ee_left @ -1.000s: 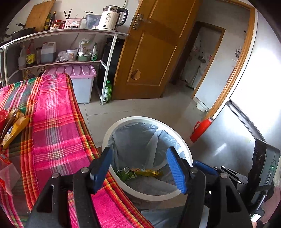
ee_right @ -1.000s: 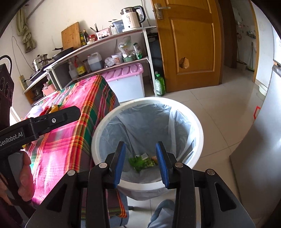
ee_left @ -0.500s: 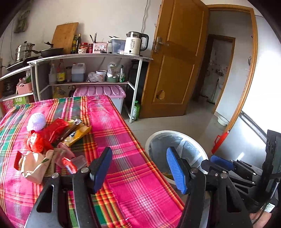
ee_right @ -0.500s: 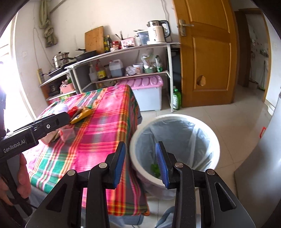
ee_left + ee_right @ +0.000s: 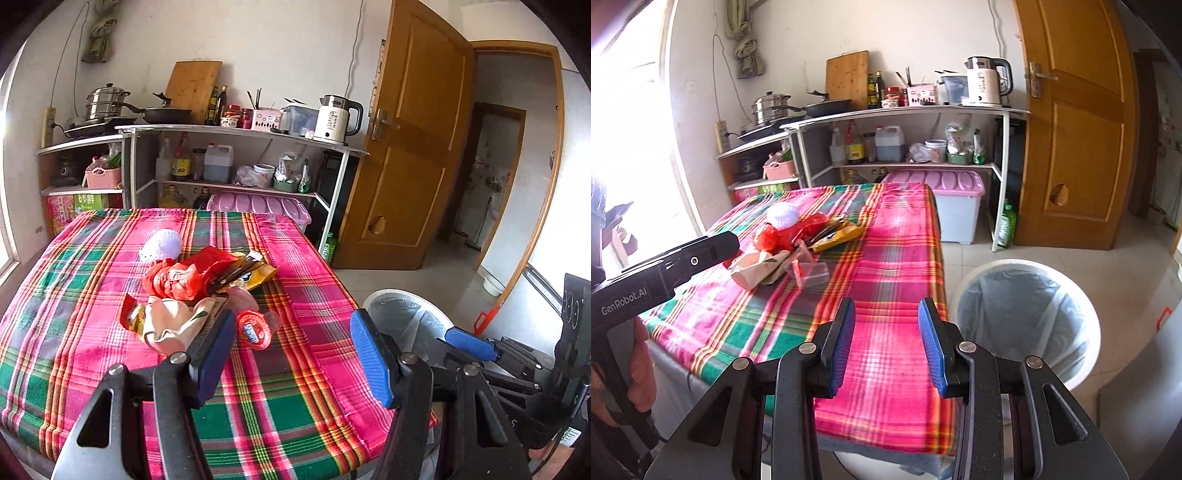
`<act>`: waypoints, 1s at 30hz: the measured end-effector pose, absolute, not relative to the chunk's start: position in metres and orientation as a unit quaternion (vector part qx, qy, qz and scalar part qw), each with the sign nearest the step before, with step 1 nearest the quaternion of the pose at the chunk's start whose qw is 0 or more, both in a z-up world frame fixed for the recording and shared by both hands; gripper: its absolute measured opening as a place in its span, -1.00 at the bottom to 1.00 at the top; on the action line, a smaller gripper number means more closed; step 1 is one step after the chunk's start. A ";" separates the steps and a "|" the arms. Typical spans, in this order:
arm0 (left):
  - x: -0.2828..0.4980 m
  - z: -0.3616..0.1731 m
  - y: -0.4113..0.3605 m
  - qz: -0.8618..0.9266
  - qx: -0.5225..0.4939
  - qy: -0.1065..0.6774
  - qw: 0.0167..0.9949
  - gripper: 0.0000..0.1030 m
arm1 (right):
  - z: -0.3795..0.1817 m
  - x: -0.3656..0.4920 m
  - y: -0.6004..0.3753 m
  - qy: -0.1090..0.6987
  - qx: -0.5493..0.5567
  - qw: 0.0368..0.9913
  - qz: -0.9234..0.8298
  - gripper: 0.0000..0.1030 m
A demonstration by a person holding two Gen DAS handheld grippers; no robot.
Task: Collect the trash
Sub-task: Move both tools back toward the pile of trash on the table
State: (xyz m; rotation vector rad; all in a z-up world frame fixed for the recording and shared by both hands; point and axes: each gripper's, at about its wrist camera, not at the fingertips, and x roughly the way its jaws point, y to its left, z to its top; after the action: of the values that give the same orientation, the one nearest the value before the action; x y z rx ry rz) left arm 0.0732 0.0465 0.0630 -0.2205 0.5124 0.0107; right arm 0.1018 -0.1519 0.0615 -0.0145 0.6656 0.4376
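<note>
A pile of trash lies mid-table: red plastic bag, beige paper bag, yellow snack wrapper, red-and-clear wrapper, white ball. The pile also shows in the right wrist view. A white bin with a grey liner stands on the floor right of the table; it also shows in the left wrist view. My left gripper is open and empty, above the table's near part, just short of the pile. My right gripper is open and empty over the table's near right edge.
The table wears a pink and green plaid cloth. Behind it stand a shelf rack with kettle, pots and bottles, and a pink-lidded storage box. A wooden door is at the right. A fridge side stands past the bin.
Both grippers have swung away from above the bin and back to the left, toward the table. The trash pile has come into view. Both stay open and empty.
</note>
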 end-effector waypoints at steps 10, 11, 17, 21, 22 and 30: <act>0.064 0.049 0.073 0.036 -0.125 0.259 0.957 0.29 | 0.053 0.105 -0.122 0.339 -0.024 0.908 0.246 -0.28; 0.065 0.047 0.076 0.039 -0.127 0.260 0.956 0.29 | 0.052 0.105 -0.119 0.339 -0.025 0.907 0.249 -0.28; 0.068 0.036 0.090 0.054 -0.124 0.262 0.955 0.29 | 0.045 0.116 -0.107 0.346 -0.023 0.901 0.260 -0.28; 0.071 0.029 0.103 0.064 -0.125 0.269 0.953 0.29 | 0.040 0.124 -0.096 0.355 -0.026 0.894 0.270 -0.28; 0.071 0.027 0.107 0.067 -0.127 0.270 0.952 0.29 | 0.039 0.127 -0.092 0.357 -0.027 0.893 0.273 -0.28; 0.081 0.012 0.142 0.093 -0.143 0.284 0.943 0.29 | 0.029 0.147 -0.061 0.365 -0.044 0.880 0.299 -0.28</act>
State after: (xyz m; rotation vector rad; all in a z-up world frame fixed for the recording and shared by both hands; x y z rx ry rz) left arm 0.0810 0.1415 0.0120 -0.2925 0.5797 0.1886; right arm 0.1473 -0.0613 0.0285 -0.0908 0.7612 0.6232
